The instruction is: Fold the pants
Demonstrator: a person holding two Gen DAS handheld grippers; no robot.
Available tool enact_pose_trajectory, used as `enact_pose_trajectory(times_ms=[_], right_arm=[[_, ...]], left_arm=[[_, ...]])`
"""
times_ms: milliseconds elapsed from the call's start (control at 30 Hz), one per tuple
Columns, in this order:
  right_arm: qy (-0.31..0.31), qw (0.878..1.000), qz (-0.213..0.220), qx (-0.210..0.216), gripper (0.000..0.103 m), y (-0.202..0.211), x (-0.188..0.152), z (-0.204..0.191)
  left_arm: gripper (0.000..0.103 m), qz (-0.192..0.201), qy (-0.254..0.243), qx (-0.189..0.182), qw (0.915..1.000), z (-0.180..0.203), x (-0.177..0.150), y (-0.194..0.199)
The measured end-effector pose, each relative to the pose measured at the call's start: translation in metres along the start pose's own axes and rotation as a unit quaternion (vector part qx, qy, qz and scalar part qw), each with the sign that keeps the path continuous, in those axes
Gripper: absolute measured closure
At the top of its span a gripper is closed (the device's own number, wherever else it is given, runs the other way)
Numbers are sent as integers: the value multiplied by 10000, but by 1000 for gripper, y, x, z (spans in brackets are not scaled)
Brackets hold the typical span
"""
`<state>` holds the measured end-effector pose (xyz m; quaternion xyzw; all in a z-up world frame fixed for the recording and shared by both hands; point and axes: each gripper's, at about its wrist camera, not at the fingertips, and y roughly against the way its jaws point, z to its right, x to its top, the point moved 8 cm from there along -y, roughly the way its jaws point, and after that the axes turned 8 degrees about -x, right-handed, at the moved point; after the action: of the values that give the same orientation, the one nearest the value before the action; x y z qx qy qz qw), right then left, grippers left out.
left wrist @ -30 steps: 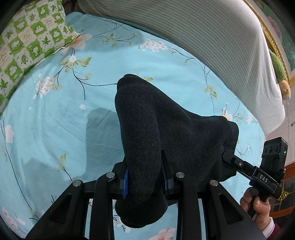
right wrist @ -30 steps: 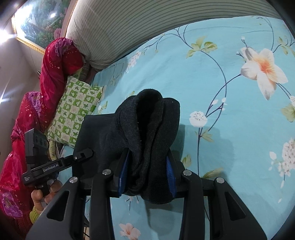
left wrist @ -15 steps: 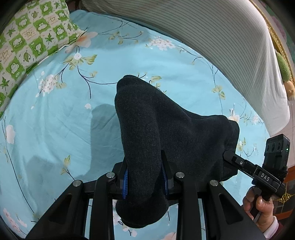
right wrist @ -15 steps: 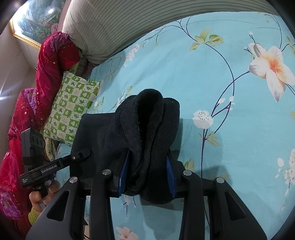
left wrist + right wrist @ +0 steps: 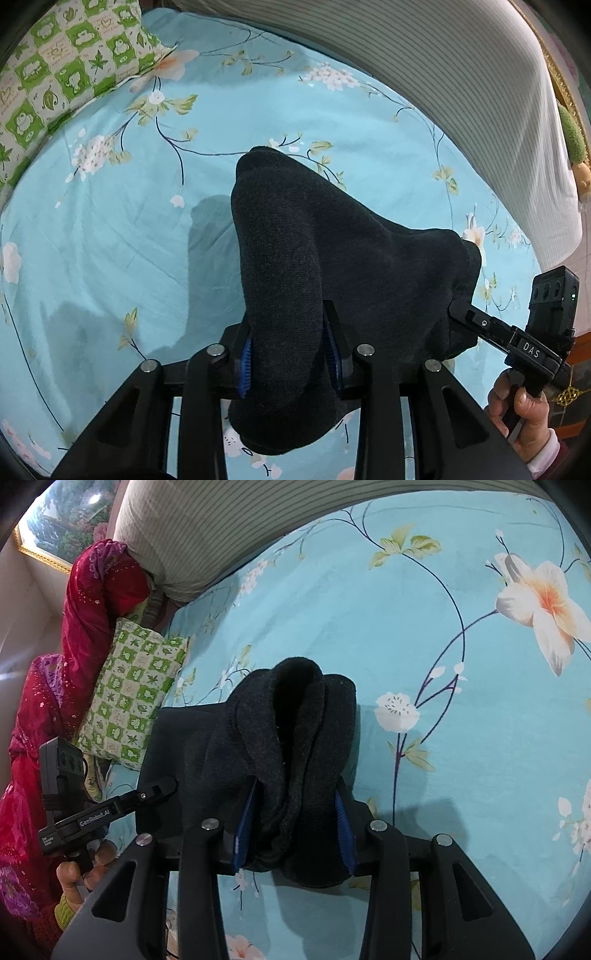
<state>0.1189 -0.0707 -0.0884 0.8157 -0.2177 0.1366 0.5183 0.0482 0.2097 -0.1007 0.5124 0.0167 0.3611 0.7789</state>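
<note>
The dark charcoal knit pants hang in the air above the bed, stretched between both grippers. My left gripper is shut on one bunched end, which drapes over and below its blue pads. My right gripper is shut on the other bunched end. The right gripper also shows at the right edge of the left wrist view, gripping the cloth. The left gripper shows at the left of the right wrist view.
A light blue floral bedsheet lies below. A green checked pillow is at the far left, a striped white bolster along the back. A red embroidered cloth is heaped beside the pillow.
Both grippers have carried the pants a little forward over the bed, toward the pillow and bolster. The grip on both ends is the same.
</note>
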Motion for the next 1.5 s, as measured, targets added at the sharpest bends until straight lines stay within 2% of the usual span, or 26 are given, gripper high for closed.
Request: enact_pose_trajectory(times_ms=[367, 633, 933, 1100, 1167, 1333, 1500], right_arm=[[150, 9996, 50, -251, 53, -3, -4, 7], [333, 9966, 281, -705, 43, 6, -4, 16], [286, 9945, 377, -935, 41, 14, -6, 24], [383, 9922, 523, -1062, 41, 24, -8, 18], [450, 9914, 569, -1085, 38, 28, -9, 15], [613, 9909, 643, -1011, 29, 37, -15, 4], [764, 9897, 695, -986, 27, 42, -21, -5]], left_arm=[[56, -28, 35, 124, 9999, -10, -8, -5], [49, 37, -75, 285, 9996, -7, -12, 2], [39, 73, -210, 476, 9986, -2, -23, 8], [36, 238, -352, 571, 9975, 6, -27, 19], [32, 281, -380, 630, 9969, 9, -30, 23], [31, 308, -430, 720, 9960, 14, -37, 28], [29, 339, -503, 813, 9948, 20, -46, 29]])
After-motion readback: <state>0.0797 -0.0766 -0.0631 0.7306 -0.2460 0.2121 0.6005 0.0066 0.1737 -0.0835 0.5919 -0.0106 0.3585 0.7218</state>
